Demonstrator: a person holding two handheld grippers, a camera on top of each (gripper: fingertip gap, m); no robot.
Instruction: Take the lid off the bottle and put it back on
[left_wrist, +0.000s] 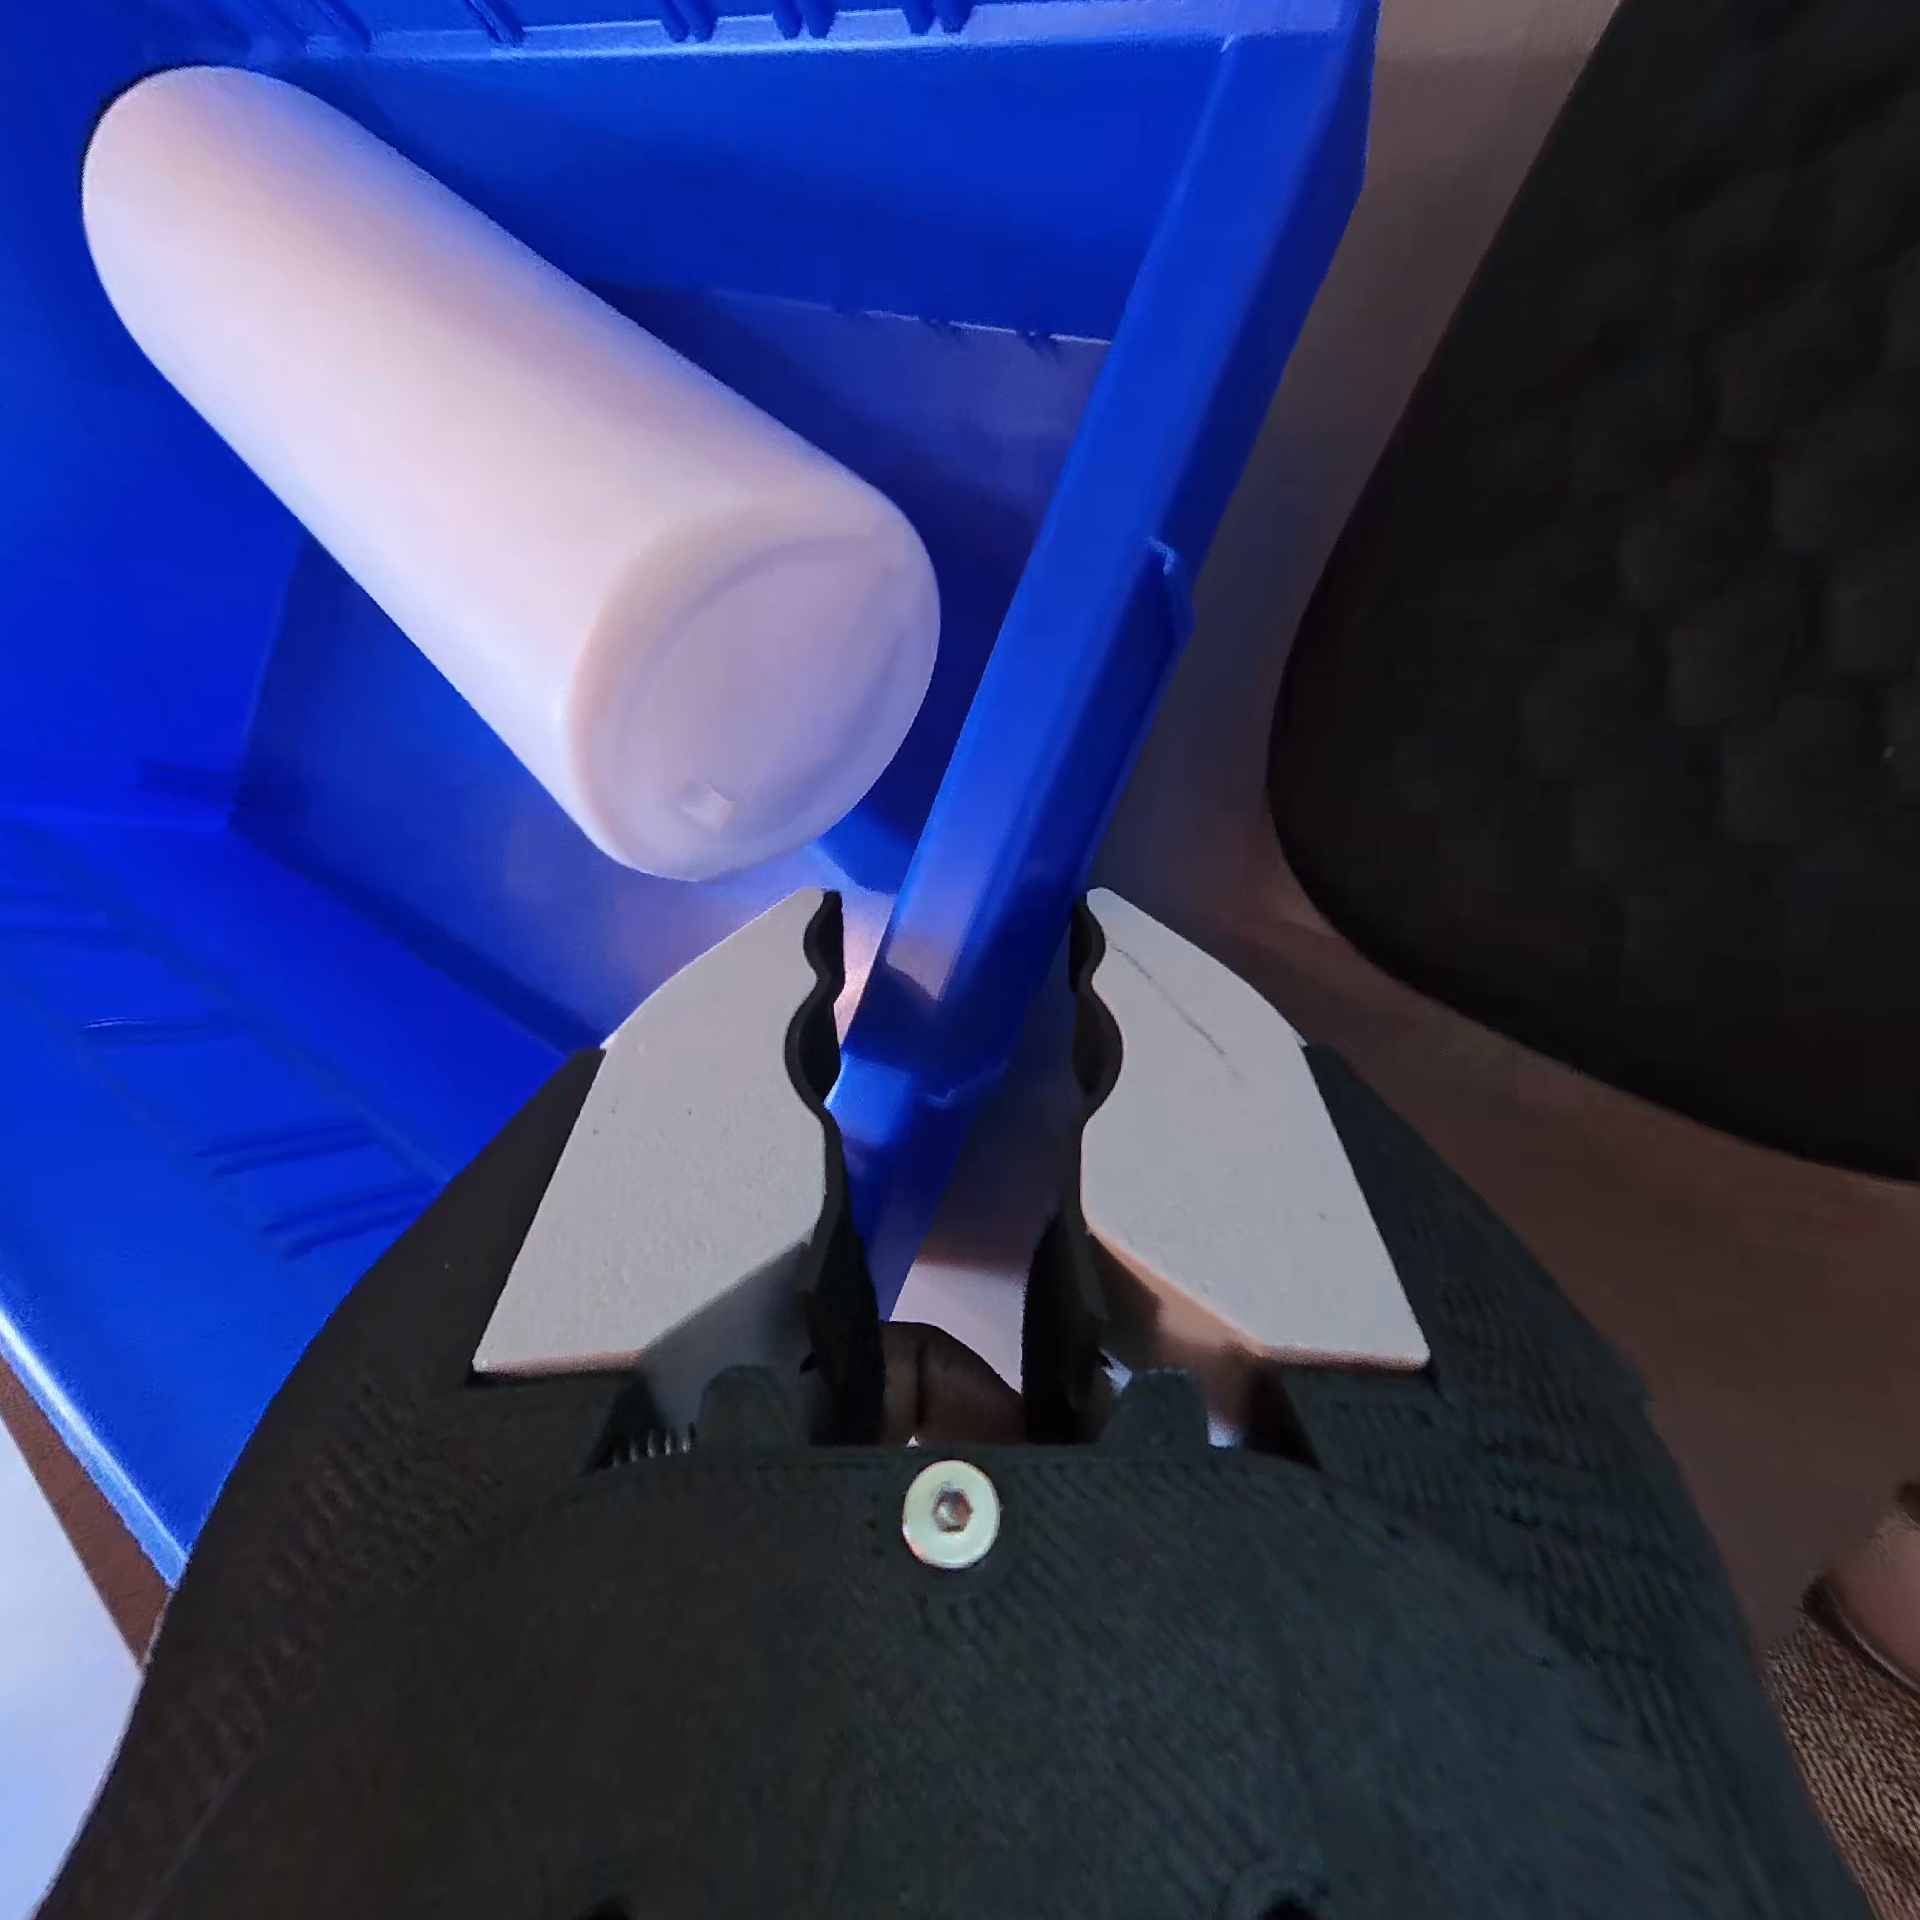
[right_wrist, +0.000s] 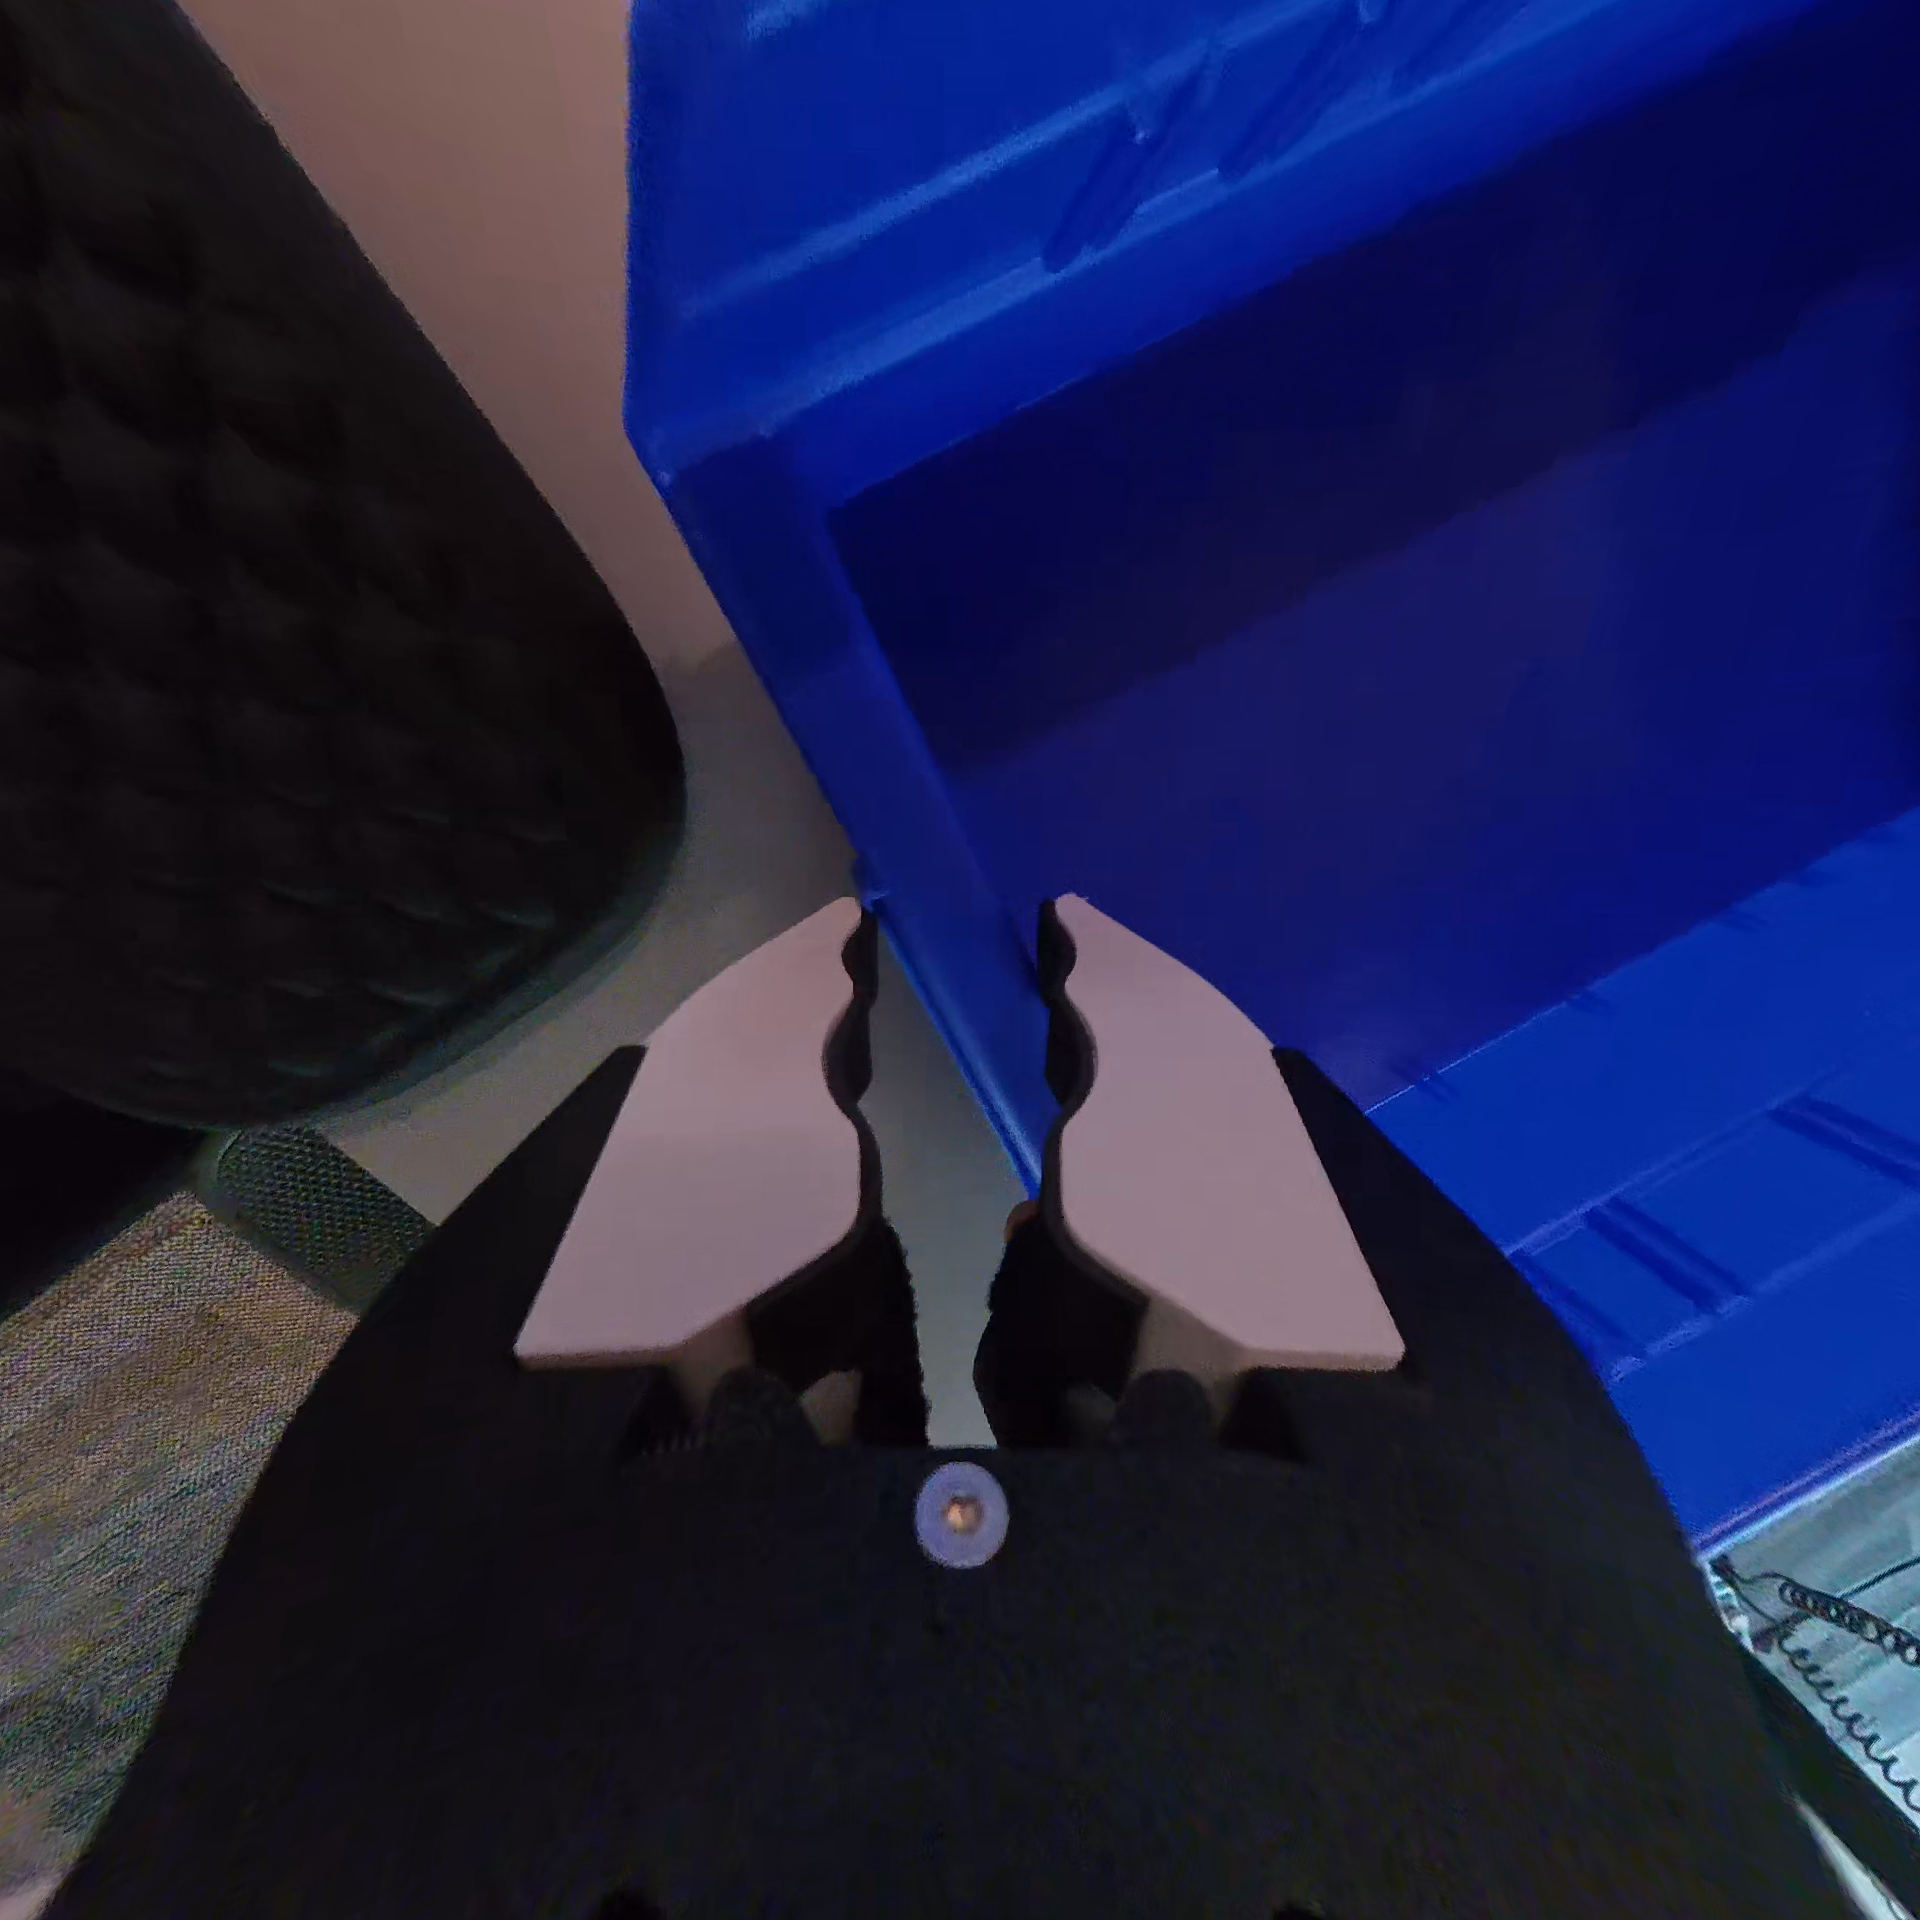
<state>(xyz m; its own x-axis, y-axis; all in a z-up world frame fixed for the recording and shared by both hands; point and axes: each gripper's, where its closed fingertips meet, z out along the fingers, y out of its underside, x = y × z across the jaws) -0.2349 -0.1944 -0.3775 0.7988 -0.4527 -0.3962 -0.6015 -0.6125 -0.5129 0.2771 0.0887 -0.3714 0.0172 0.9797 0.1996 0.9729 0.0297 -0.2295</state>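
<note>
A pale pink bottle (left_wrist: 468, 447) lies on its side inside a blue plastic bin (left_wrist: 1143, 520), with its flat base towards me. Its far end is rounded, and I cannot make out a lid there. My left gripper (left_wrist: 951, 914) straddles the bin's right wall, with both pads against the rim. My right gripper (right_wrist: 956, 914) straddles an edge of the same bin (right_wrist: 1351, 727) near a corner, with its fingertips pressed on either side. The bottle does not show in the right wrist view.
A black quilted chair or cushion (left_wrist: 1662, 623) stands close beside the bin and also shows at the left of the right wrist view (right_wrist: 260, 571). Grey carpet (right_wrist: 156, 1403) lies below. A coiled cable (right_wrist: 1849, 1683) is at the lower right. Tip to tip, the grippers are about 60 cm apart.
</note>
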